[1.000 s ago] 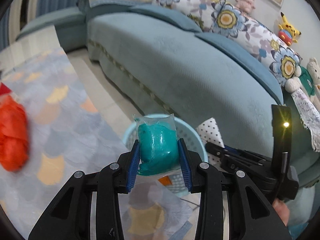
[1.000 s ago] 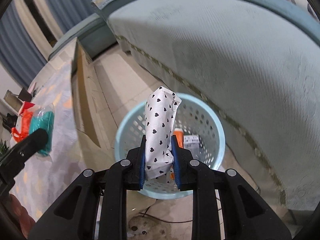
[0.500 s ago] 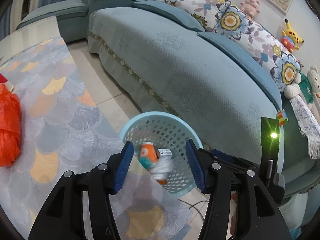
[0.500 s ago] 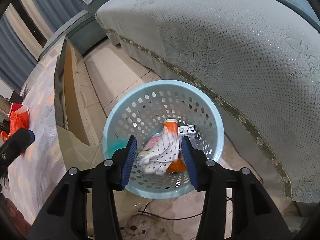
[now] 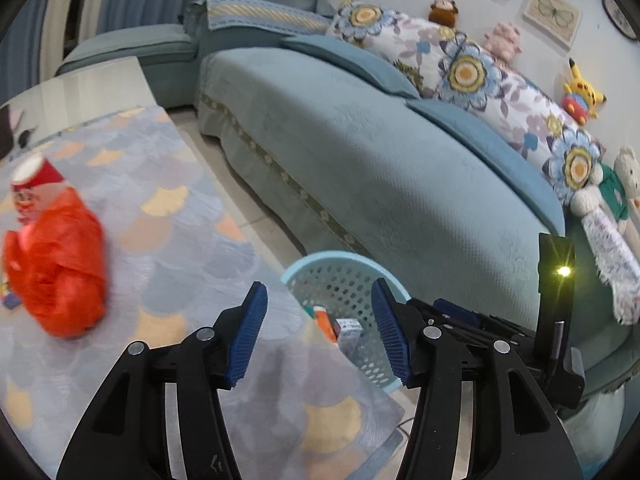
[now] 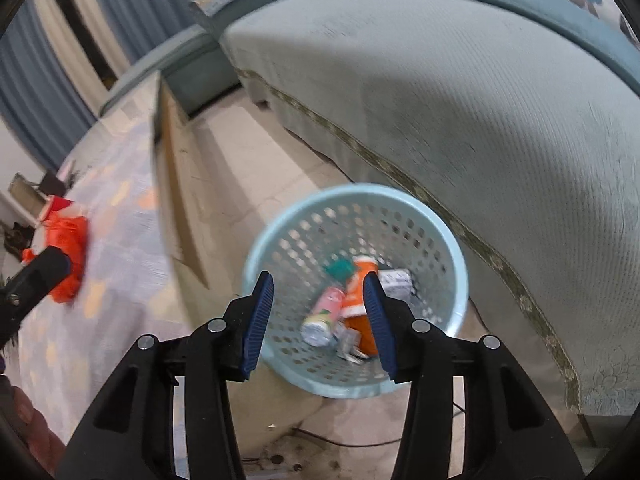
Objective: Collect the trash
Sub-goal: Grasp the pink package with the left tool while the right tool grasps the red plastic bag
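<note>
The light-blue basket (image 6: 456,280) stands on the floor, squeezed between the tabletop (image 6: 120,216) edge and the sofa (image 6: 460,112) front; its mouth lies open from above. An orange bag (image 5: 56,268) and a red cup (image 5: 36,176), seemingly touching, occupy the tabletop's left part.

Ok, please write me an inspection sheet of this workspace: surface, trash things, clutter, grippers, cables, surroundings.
Surface: table with a fan-pattern cloth.
Job's things: blue basket on the floor beside the table, holding an orange bottle, a pink can, a teal piece and a small box; orange bag and red cup on the table.
Clutter: nothing seen.
Grippers: left gripper open, empty; right gripper open, empty, above the basket.
Cables: a thin one on the floor.
Surroundings: blue sofa, plush toys, curtains.
</note>
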`<state>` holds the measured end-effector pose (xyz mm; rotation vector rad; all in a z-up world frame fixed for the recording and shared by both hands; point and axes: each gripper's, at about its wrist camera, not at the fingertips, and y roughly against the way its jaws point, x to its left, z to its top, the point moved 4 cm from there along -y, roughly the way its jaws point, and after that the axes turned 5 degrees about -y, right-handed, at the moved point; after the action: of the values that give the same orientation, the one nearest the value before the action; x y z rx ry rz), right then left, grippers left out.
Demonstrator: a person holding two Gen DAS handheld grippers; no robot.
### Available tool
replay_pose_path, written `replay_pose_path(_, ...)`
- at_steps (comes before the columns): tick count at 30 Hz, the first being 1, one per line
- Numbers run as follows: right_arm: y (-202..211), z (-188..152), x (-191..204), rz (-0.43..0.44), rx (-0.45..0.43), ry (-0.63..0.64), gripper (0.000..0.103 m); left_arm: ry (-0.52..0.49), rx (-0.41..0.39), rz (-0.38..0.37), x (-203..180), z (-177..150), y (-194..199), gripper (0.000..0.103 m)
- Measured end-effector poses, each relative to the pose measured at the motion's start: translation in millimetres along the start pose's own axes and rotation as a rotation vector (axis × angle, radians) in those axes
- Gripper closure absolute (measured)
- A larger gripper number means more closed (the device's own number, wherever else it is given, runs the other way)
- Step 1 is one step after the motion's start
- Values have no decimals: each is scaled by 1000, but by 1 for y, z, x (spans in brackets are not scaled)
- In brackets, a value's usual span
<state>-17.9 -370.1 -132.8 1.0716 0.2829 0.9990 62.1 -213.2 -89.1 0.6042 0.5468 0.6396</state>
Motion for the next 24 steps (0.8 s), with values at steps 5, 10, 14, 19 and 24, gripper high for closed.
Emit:
replay_pose_path(5,18,5,60,94,-36,86,60,61,-63,15,31,17,48,50)
replay_pose_path(10,29,-1,141,144,-66,254,60,64,-135,130,75,25,99,50)
replay_pose_path(14,31,-7,185,200,-70,325,60,152,-176,180,128,24,128,50)
replay_pose_path(19,23,-24,247,259,-88,440,45,244,-200,206,180,12,141,52)
replay_pose_path(24,-4,-35,279,319,-39,448,42,272,-182,216,207,2,132,52)
